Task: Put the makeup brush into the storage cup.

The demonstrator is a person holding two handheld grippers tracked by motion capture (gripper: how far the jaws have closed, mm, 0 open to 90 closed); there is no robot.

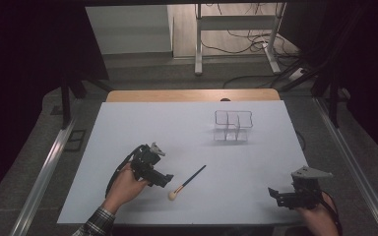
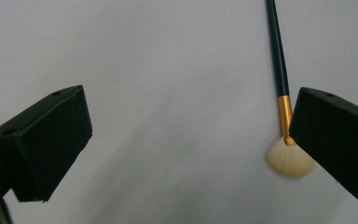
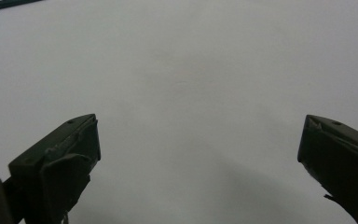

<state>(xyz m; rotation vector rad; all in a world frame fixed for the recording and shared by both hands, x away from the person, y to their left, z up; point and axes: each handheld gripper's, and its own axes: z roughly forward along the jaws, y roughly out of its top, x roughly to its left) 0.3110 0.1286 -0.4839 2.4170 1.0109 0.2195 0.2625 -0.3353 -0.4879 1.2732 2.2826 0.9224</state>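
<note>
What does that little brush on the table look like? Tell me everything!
The brush is a makeup-style brush with a thin dark handle, a gold band and a fluffy cream fan of bristles. It lies flat and slanted on the white table, bristles toward the person, beside the open left hand-held gripper, which isn't holding it.

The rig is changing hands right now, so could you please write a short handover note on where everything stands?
Left gripper: open, empty, beside the dark-handled makeup brush with a gold ferrule and cream bristles; the brush lies flat on the white table.
Right gripper: open, empty, at the near right edge.
Clear plastic divided organiser: far centre-right, seemingly empty.
Done: nothing visibly.
Left: probably grip the brush and put it in the organiser.
</note>
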